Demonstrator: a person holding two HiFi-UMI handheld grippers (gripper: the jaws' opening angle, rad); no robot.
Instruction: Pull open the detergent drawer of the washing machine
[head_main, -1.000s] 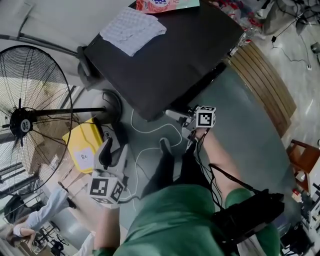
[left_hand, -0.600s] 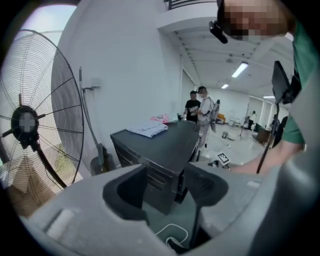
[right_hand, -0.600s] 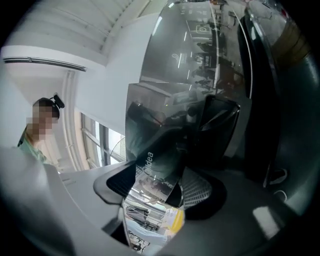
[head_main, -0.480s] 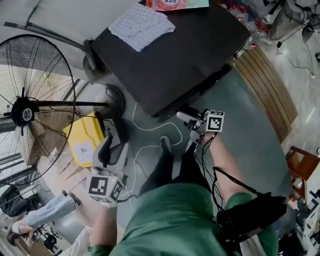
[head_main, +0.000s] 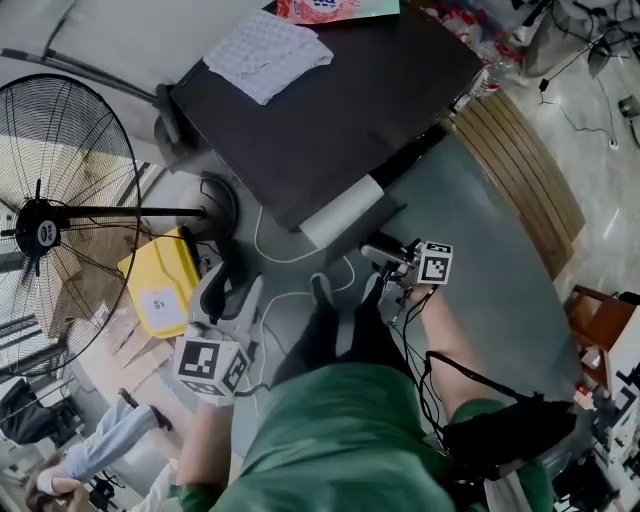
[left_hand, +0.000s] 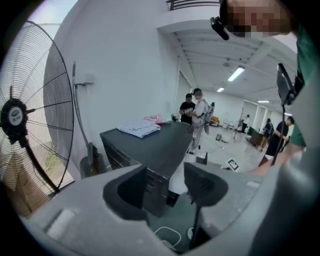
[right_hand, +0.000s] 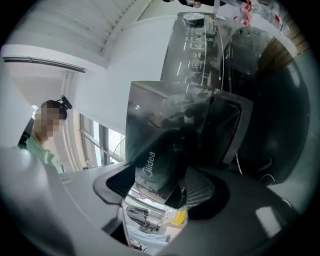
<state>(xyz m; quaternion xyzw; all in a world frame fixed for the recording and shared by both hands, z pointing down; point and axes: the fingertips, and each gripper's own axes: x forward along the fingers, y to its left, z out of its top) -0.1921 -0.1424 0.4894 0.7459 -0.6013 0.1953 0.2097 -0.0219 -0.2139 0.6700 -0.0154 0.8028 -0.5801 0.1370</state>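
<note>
Detergent drawer (head_main: 343, 211) now stands out of the washing machine (head_main: 330, 110). Right gripper (head_main: 383, 248), jaws just closing, clamps its front. Left gripper (head_main: 226, 292) gapes, holding nothing.

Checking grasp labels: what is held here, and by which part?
The right hand-held gripper, whose jaws have just been closing, grips the detergent drawer by its front panel; the left hand-held gripper holds nothing.
</note>
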